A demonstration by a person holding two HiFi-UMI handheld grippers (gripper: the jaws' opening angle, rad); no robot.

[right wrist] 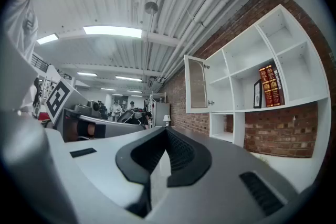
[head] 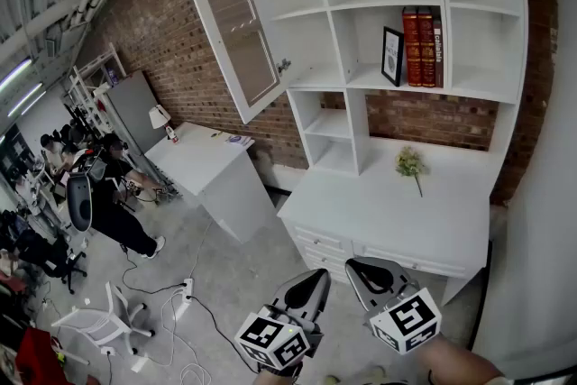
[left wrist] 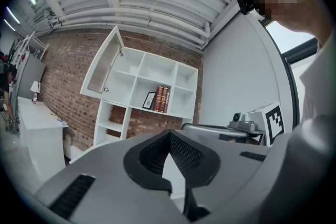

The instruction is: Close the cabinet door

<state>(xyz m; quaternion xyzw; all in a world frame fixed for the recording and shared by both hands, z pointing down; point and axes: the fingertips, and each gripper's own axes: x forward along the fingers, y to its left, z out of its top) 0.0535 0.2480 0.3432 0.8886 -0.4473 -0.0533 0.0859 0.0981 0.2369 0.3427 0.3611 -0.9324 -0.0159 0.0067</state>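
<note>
Nothing done yet: cabinet door point(head: 236, 32) is seen swung wide open at the shelf unit's point(head: 326, 4) upper left. Left gripper point(head: 317, 277) and right gripper point(head: 356, 268) are held low, well apart from it, jaws closed and empty.

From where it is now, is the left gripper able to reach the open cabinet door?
Probably not yet: nothing blocks the way, but the left gripper is well short of the cabinet door, which hangs open high up.
</note>
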